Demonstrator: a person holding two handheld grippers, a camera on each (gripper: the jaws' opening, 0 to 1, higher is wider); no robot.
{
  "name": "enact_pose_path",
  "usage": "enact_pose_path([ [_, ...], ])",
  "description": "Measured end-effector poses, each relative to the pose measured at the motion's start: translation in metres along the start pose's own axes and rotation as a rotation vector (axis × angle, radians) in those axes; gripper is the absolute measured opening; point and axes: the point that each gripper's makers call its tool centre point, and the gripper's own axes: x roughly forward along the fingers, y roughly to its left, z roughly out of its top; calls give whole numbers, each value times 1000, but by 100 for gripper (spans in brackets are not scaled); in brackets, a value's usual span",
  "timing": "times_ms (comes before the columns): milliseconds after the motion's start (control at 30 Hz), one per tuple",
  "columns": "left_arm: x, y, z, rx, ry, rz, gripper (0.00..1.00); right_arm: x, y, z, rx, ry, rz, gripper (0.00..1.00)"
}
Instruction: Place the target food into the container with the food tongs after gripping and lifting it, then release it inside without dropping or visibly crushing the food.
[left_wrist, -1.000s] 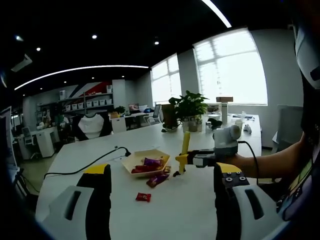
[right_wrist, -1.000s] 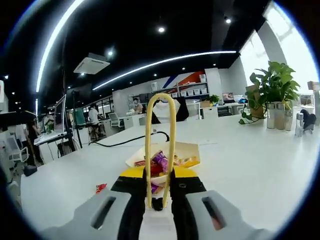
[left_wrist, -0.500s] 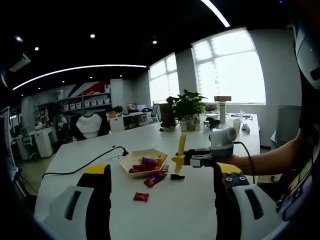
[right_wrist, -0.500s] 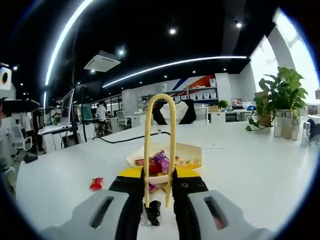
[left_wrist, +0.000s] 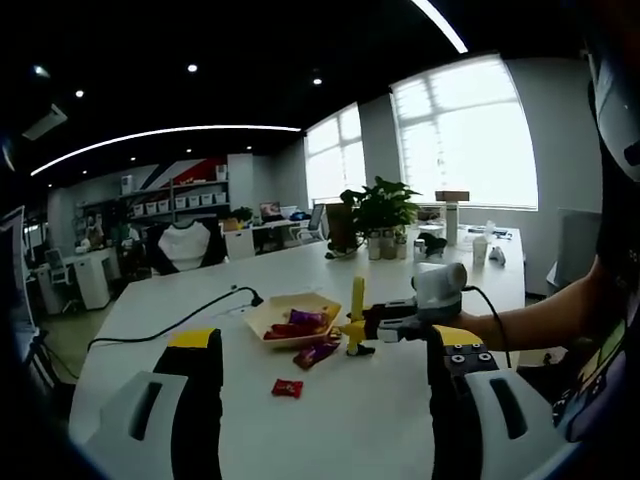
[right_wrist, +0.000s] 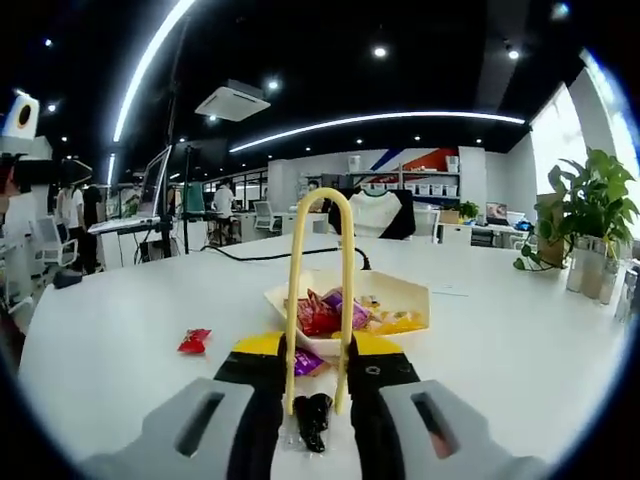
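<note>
We see a broad white table (left_wrist: 330, 420) carrying everything, with a black cable (left_wrist: 170, 325) trailing toward its far left edge and a potted plant (left_wrist: 380, 210) standing near its far edge by the window. Toward the middle of the table sits the pale, shallow container (right_wrist: 405, 295), heaped with red, purple and yellow wrapped candies (right_wrist: 330, 312). Our right gripper (right_wrist: 318, 385) has its jaws drawn in narrow, squeezing the two arms of the yellow food tongs (right_wrist: 318, 290), whose loop stands upright in front of the container. Between the tong tips a dark wrapped candy (right_wrist: 315, 415) is pinched, low over the table just short of the container's near rim. Our left gripper (left_wrist: 320, 400) has its jaws spread wide, with nothing between them. A purple candy (left_wrist: 318, 351) lies just beside the container's near edge, and a small red candy (left_wrist: 287, 387) lies apart from it on bare table, closer to us.
</note>
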Motion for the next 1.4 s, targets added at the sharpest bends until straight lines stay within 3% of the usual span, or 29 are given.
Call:
enact_pose_path([
  [233, 1, 0, 3, 7, 2, -3, 89, 4, -1, -2, -1, -11, 2, 18],
  [300, 2, 0, 3, 11, 4, -5, 89, 6, 2, -1, -3, 16, 20, 16],
  [400, 2, -1, 4, 11, 5, -6, 89, 5, 0, 0, 141, 5, 27, 15],
  [500, 1, -3, 5, 17, 9, -9, 89, 3, -4, 3, 232, 0, 29, 15],
  [933, 0, -5, 7, 16, 2, -10, 89, -8, -3, 50, 139, -74, 27, 15],
  [1100, 0, -5, 9, 19, -4, -13, 89, 5, -19, 75, 111, -110, 3, 15],
  [1400, -3, 1, 9, 15, -9, 2, 89, 34, -46, 102, 71, -133, -12, 16],
])
